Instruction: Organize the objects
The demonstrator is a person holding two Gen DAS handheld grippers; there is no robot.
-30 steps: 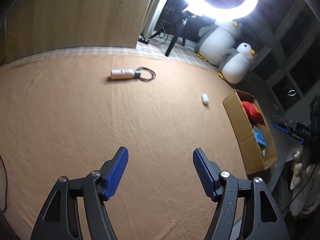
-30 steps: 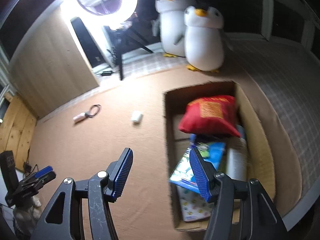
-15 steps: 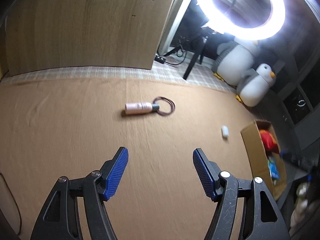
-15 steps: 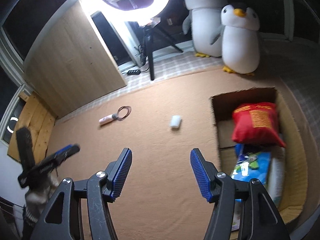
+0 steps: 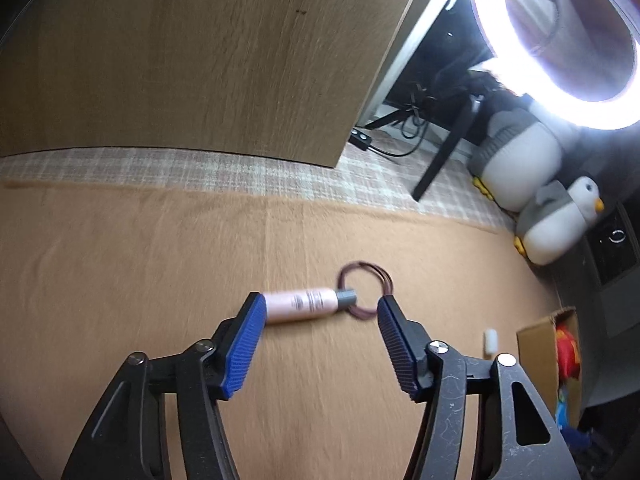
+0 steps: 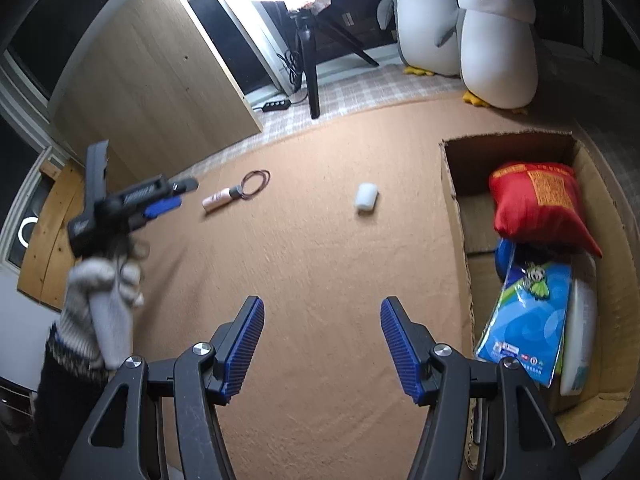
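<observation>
Left wrist view: a wooden panel point(image 5: 180, 60) is seen standing at far left behind a checked sheet point(image 5: 200, 168). An orange-brown blanket point(image 5: 120, 280) is spread over the surface below. The left gripper point(image 5: 318, 312) is held above the blanket, pointing steeply down; its jaws have just been closing and stand apart, nothing pressed between the pads. A pink bottle point(image 5: 300, 304) with a grey cap is seen lying on its side on the blanket between the fingertips in the picture, beyond them; contact cannot be judged. A dark hair tie point(image 5: 364, 292) is looped at the cap end. Further right, a small white object point(image 5: 491, 342) lies on the blanket near a cardboard box point(image 5: 536, 344). Two penguin toys point(image 5: 552, 224) and a ring light point(image 5: 560, 40) are noted at right.

Right wrist view: a gloved left hand point(image 6: 108, 292) is seen at left, carrying the left gripper toward the pink bottle. The right gripper point(image 6: 322, 312) hovers over bare blanket, jaws apart and empty. At right, the cardboard box is seen to contain a red bag point(image 6: 536, 200), a blue packet point(image 6: 528, 320) and a white bottle point(image 6: 580, 332).
</observation>
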